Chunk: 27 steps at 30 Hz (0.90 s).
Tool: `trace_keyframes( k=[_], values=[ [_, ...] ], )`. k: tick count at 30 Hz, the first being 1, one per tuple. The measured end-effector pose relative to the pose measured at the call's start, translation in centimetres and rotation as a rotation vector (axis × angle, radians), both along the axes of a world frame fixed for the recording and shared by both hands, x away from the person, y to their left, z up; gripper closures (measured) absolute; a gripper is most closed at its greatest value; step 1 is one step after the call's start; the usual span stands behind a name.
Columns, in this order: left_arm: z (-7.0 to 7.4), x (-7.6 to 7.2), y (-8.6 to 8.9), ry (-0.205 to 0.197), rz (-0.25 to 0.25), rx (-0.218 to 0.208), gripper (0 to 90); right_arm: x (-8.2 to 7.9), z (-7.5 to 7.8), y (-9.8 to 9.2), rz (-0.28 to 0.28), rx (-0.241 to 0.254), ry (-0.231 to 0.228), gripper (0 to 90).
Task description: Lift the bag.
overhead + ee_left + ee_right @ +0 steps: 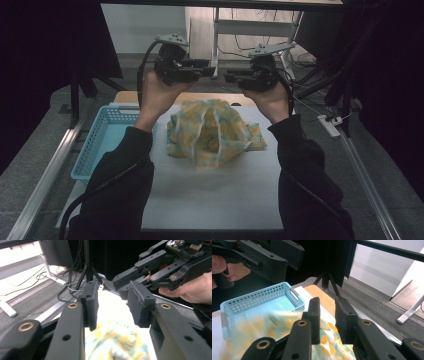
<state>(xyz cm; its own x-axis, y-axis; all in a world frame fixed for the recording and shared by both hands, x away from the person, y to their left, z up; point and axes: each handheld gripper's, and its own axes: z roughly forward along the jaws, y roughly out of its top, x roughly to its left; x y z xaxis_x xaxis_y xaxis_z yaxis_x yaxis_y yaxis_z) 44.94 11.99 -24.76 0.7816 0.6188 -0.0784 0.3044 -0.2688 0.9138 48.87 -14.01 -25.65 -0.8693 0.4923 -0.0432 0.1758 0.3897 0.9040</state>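
At the left of the high view, a light blue perforated basket (102,140) sits on the table (215,195) along its left edge, with its near end hidden behind the person's dark left sleeve. Just right of the basket, the left hand (159,95) is raised above the table's far edge and holds the left tongs (211,68), which point level toward the middle. In the left gripper view the two black jaws stand apart with a clear gap and nothing between them; the pads (91,303) touch no cloth.

Below and between the two hands, the cloth (212,131), pale with yellow and teal blotches, lies bunched in a loose heap on the far middle of the table, near the basket but apart from it. Its folds are blurred in both gripper views, under the jaws and well clear of them.

To the right, the right hand (272,100) holds the right tongs (226,76) at about the same height, pointing back toward the left tongs so that the two tips nearly meet over the cloth. In the right gripper view its jaws are parted by a narrower gap, also with nothing pinched.
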Motion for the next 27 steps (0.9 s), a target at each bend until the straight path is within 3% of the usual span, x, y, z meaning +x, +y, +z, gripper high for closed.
trace_keyframes(
  k=[12,19,27],
  values=[
    [-2.6,-0.6,1.7,0.061,-0.007,-0.008,35.1,-0.1,-2.2,-0.1,0.006,-0.011,0.062,58.2],
    [-4.1,-1.6,1.4,0.079,0.005,0.043,17.7,-0.4,-3.6,-0.3,0.001,-0.015,0.084,47.7],
    [-6.4,-2.3,1.9,0.124,0.007,0.050,10.7,-1.1,-5.3,-1.1,-0.017,-0.005,0.084,33.6]
  ],
)
